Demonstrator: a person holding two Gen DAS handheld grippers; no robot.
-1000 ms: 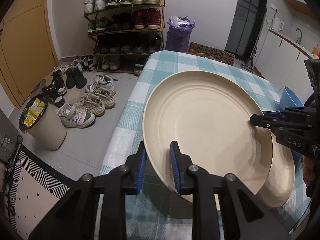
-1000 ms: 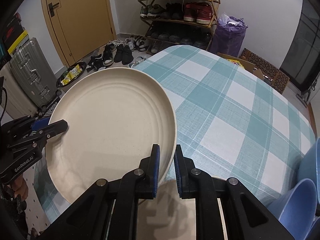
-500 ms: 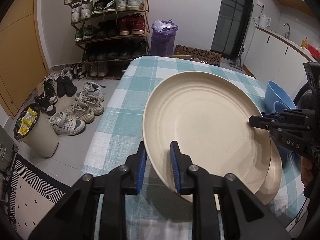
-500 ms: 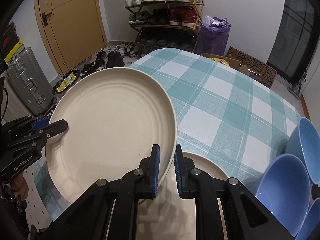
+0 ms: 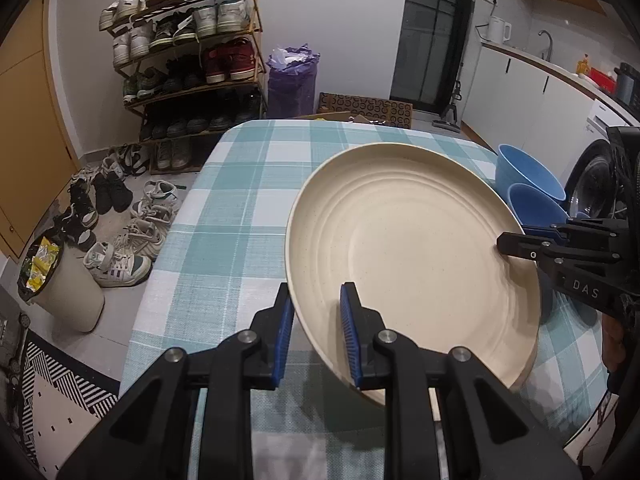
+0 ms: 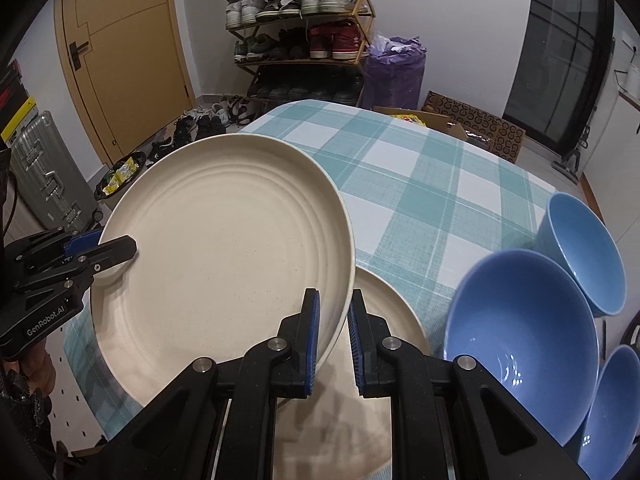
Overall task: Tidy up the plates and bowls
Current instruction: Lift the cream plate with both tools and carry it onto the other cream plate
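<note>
Now the cream plate (image 5: 412, 252), pinched at opposite rims by the closed left gripper (image 5: 316, 332) and right gripper (image 6: 334, 332), has risen higher off the second plate (image 6: 394, 320) on the checked tablecloth (image 6: 420, 184), bringing three blue bowls (image 6: 520, 332) into view, so the stack is likely separating

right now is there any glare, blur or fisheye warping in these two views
Left wrist: sharp, no motion blur; table edge bows from fisheye, corners vignette black. Right wrist: small glare spots inside the nearest blue bowl; the held plate is evenly lit and shadows the plate beneath.
</note>
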